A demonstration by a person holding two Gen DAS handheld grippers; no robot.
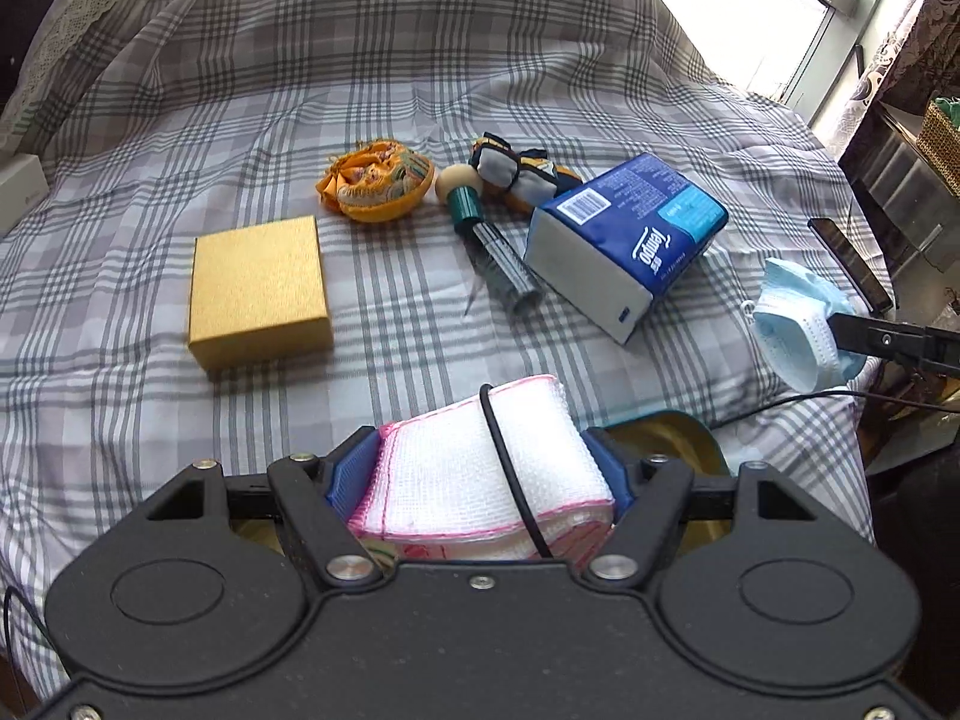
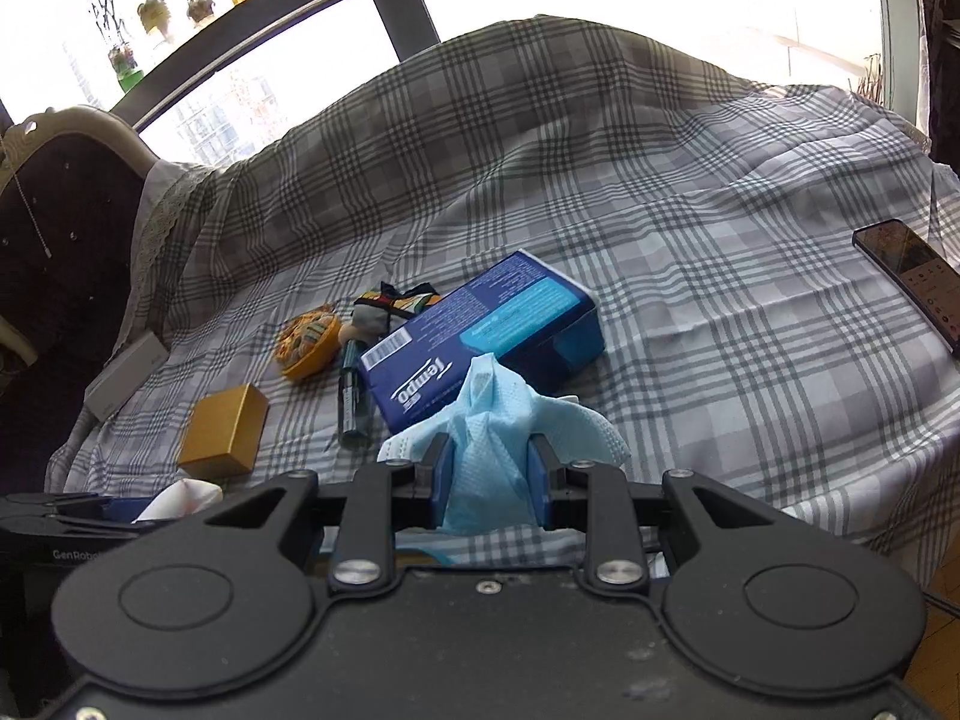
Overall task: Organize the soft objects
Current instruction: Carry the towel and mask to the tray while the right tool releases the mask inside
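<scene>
My left gripper (image 1: pixel 480 450) is shut on a folded stack of white cloths with pink edging (image 1: pixel 456 474), bound by a black band and lifted over the near edge of the plaid bedspread (image 1: pixel 420 60). Between the blue pads of my right gripper (image 2: pixel 489 468) a crumpled light blue face mask (image 2: pixel 492 414) is pinched, also off the bed. In the left wrist view that mask (image 1: pixel 792 330) hangs at the right from the right gripper (image 1: pixel 864 336). On the bed lie rolled socks (image 1: pixel 516 171), an orange embroidered pouch (image 1: pixel 375 180) and a blue Tempo tissue pack (image 1: pixel 624 240).
A gold box (image 1: pixel 258 291) sits left of centre, and a brush with a clear tube (image 1: pixel 480 222) lies beside the tissue pack. A phone (image 2: pixel 912 276) rests on the bed's right side. A gold round container (image 1: pixel 660 438) shows below the left gripper. A white box (image 1: pixel 18 186) lies far left.
</scene>
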